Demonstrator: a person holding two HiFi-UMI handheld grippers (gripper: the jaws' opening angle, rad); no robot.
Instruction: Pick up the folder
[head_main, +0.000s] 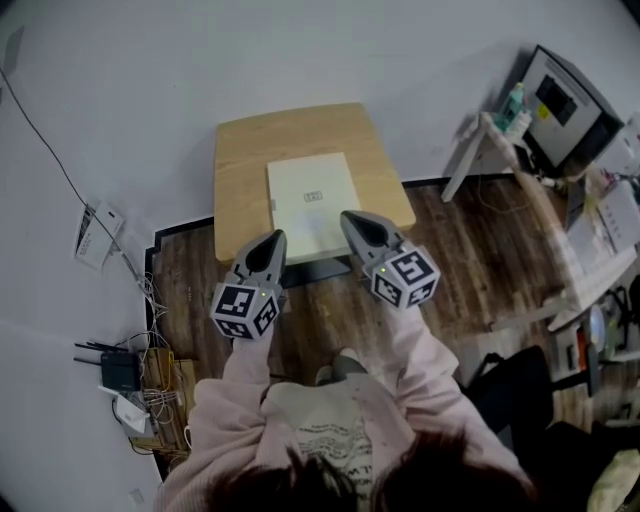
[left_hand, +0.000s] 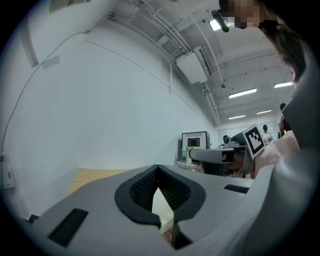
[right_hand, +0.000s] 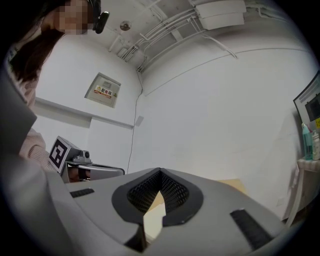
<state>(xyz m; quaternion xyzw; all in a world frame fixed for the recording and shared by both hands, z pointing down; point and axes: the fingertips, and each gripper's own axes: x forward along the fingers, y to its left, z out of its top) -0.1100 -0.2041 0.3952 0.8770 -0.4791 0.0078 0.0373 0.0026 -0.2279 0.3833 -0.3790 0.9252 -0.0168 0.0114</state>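
Closed, empty — left claw (head_main: 274, 238) and right claw (head_main: 348, 217) hover by the folder (head_main: 312, 198) on the table (head_main: 240, 150).

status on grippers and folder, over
Left gripper shut, empty. Right gripper shut, empty. Folder flat on table, not yet lifted. Nothing blocking it.
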